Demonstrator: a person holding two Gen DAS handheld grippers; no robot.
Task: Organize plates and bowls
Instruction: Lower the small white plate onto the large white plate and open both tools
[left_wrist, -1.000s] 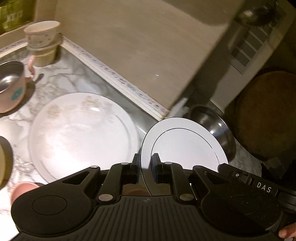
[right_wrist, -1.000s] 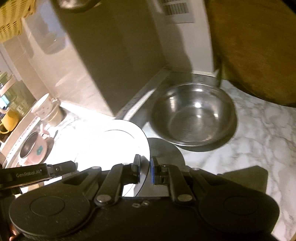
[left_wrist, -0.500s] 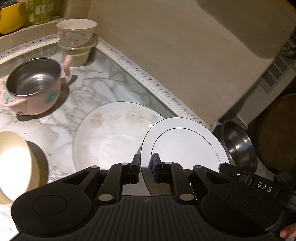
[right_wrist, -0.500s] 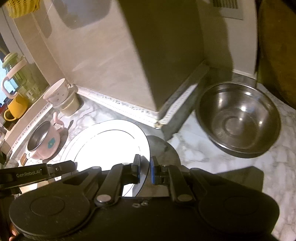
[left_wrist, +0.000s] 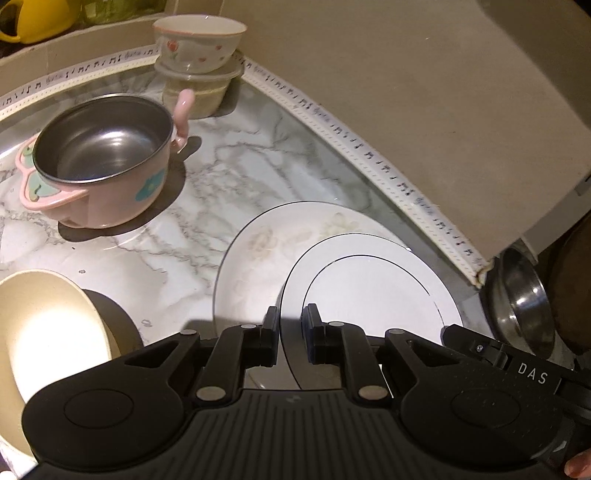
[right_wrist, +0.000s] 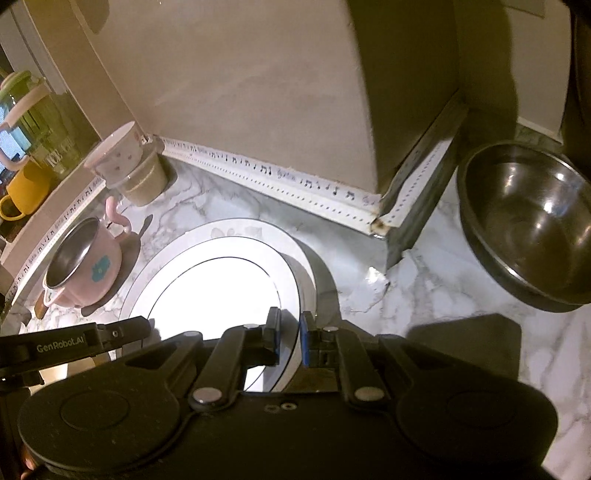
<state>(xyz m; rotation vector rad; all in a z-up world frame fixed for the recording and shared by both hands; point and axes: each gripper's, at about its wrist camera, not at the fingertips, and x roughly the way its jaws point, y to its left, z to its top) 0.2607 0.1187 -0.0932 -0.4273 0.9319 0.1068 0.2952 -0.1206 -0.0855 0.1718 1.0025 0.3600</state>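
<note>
White black-ringed plate (left_wrist: 373, 284), floral plate (left_wrist: 258, 243)

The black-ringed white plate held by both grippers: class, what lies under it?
Under the black-ringed plate lies a larger floral plate on the marble counter. Its near and right parts are covered.

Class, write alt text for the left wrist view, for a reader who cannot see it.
The left tool grips the rim of a black-lined white plate, held over a larger floral plate on a marble counter. A pink steel-lined pot, a cream bowl and a floral bowl stacked on a lidded container stand around.
</note>
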